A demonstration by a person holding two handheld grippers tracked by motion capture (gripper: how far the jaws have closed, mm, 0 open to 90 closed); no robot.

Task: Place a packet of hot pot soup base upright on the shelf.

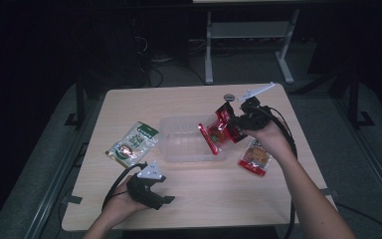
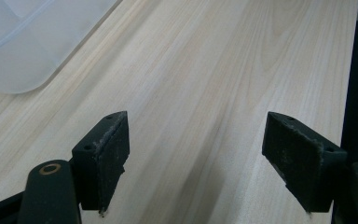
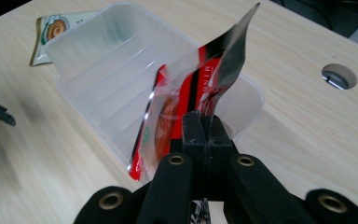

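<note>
Nearest the person, the left gripper (image 1: 151,191) is rested on the wooden table (image 1: 219,199), with its jaws spread wide and nothing held between them. In the left gripper view, bare wood is seen between the two black pads (image 2: 105,154), and a corner of the clear plastic tub (image 2: 23,51) is seen at the top left. Farther off, the red snack bag (image 1: 219,132) is pinched at its edge by the right gripper (image 1: 238,121), whose jaws are pressed tight together. In the right gripper view, the bag is seen held up over the tub's near end. From the high view, two more things are shown: a green packet (image 1: 133,143) lying left of the tub and another red packet (image 1: 255,159) lying right of it, under the right hand.
</note>
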